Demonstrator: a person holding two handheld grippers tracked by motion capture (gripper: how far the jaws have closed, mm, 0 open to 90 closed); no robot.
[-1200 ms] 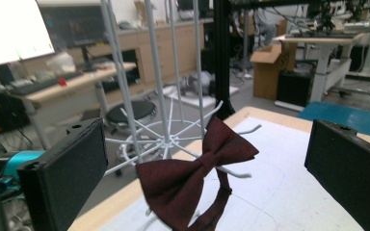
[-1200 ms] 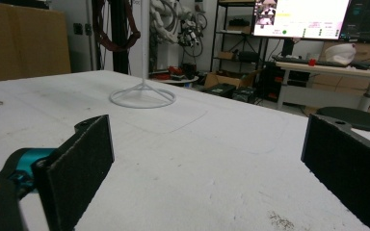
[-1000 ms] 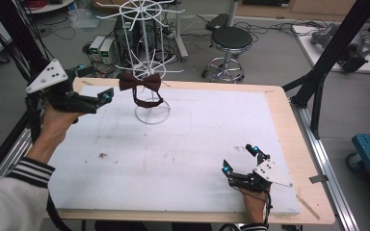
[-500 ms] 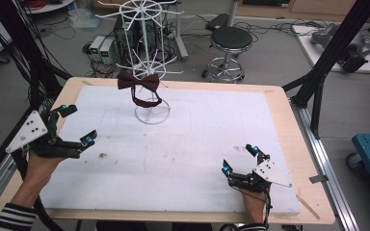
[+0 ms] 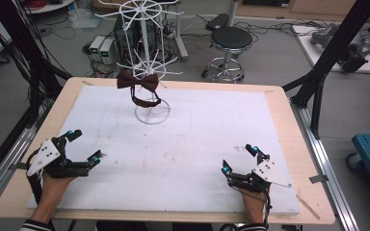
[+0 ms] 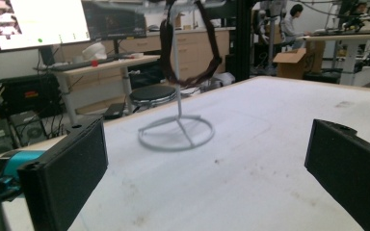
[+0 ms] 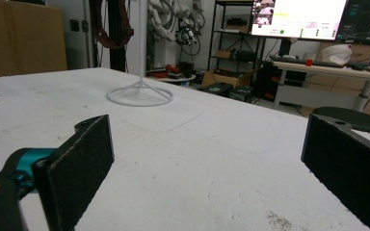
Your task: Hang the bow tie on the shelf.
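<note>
Pulled back from the bow tie (image 5: 137, 83) now hanging on the rack (image 5: 147, 57), left gripper (image 5: 83, 147) rests wide open at the near edge like the right gripper (image 5: 238, 158), so hanging looks finished.

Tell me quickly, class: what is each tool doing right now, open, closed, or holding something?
Left tool: open, holding nothing, resting on the white mat.
Right tool: open, holding nothing, resting on the mat.

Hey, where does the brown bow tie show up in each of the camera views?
High view: the bow tie hangs on the white wire stand, upper left of centre.
Left gripper view: its strap loop hangs at top centre.
Right gripper view: its strap at top left.
Shared landmark: the stand's ring base.
</note>
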